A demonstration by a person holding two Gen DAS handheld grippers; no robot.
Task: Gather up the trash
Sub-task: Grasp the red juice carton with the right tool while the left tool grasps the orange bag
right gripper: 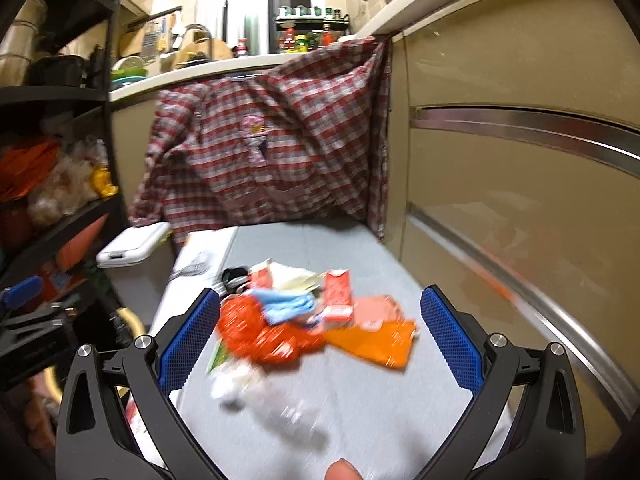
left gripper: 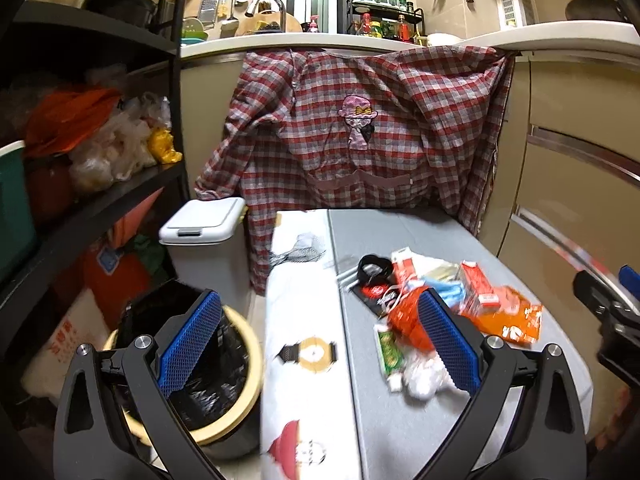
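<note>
A pile of trash (left gripper: pixel 448 304) lies on the grey table (left gripper: pixel 400 420): orange and red wrappers, a red-white carton (left gripper: pixel 476 280), a green packet, crumpled white paper (left gripper: pixel 424 376). The pile also shows in the right wrist view (right gripper: pixel 304 320), blurred. A bin lined with a black bag (left gripper: pixel 208 376) stands on the floor left of the table. My left gripper (left gripper: pixel 320 344) is open and empty, above the table's left edge between bin and pile. My right gripper (right gripper: pixel 320 344) is open and empty, just short of the pile; it also shows at the right edge of the left wrist view (left gripper: pixel 612 304).
A white lidded bin (left gripper: pixel 204 232) stands behind the open bin. A plaid shirt (left gripper: pixel 360 128) hangs from the counter behind the table. Black shelves (left gripper: pixel 92 184) with bags stand on the left; beige cabinet doors (right gripper: pixel 520 200) close off the right. A patterned white cloth (left gripper: pixel 304 340) covers the table's left strip.
</note>
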